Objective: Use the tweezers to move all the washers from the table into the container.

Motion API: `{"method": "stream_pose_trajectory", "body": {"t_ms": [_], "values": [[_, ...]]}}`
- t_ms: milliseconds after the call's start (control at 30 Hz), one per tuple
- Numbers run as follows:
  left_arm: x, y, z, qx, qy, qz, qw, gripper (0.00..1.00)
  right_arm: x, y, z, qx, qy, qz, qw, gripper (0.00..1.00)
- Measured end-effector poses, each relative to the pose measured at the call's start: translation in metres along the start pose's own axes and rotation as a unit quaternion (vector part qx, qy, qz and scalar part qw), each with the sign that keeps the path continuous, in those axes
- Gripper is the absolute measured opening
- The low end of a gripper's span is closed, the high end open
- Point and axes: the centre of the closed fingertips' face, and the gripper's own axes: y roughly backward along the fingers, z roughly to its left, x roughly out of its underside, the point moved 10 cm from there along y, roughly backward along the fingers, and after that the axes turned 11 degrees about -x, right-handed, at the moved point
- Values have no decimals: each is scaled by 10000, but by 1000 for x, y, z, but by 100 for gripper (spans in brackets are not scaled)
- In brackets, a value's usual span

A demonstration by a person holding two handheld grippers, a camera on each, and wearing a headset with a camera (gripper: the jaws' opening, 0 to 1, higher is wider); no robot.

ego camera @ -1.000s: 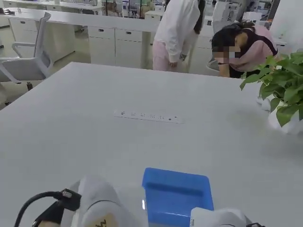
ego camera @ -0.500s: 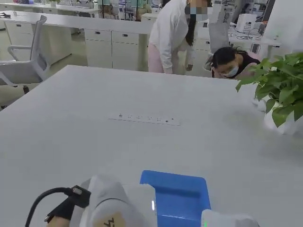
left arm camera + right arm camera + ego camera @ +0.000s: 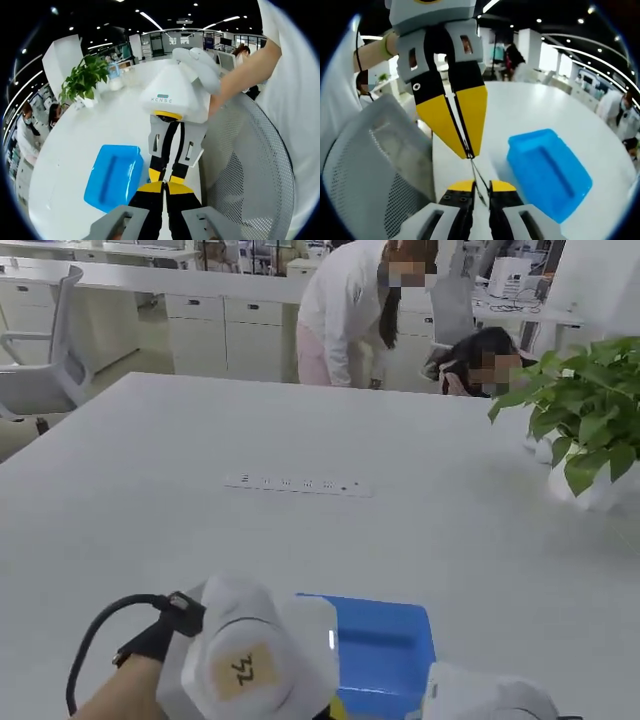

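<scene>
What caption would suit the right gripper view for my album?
Left gripper pinches thin tweezers, facing the right gripper, beside a blue container on a white table.

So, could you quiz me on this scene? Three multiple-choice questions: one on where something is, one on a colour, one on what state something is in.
1. Where does the potted plant stand?
A) at the right side of the table
B) on the floor
C) on a chair seat

2. What colour is the container?
A) red
B) blue
C) green

3. How are the tweezers placed?
A) lying in the container
B) pinched in the left claw
C) lying on the floor

Answers: 1 A, its pot sits by the table's right edge; 2 B, it looks bright blue in every view; 3 B, the claw's yellow tips close on them.
</scene>
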Motion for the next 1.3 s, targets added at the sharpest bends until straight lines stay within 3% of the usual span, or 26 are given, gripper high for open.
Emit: {"method": "stream_pose_trajectory", "body": {"t_ms": [300,467,633,733,1000,1200,1300], "values": [[-5,-11,1,185,-288,134,9993,0,14,2,-2,208,-229,-76,9995,8],[-10,-14,8,245,-269,154,9992,0,16,4,-6,154,-626,-335,9974,8],[-17,-21,18,341,-127,211,9991,0,19,5,-11,94,-1266,-615,9900,8],[-21,-26,21,443,-36,176,9989,0,20,7,-15,75,-1350,-616,9889,8],[-30,-38,24,701,80,-55,9975,0,21,12,-16,119,-1522,-404,9875,7],[-22,-43,31,833,488,-394,9945,0,20,11,-17,268,-1582,-365,9864,6],[-17,-42,34,816,441,-539,9942,0,20,9,-16,418,-1612,-431,9851,5]]}}
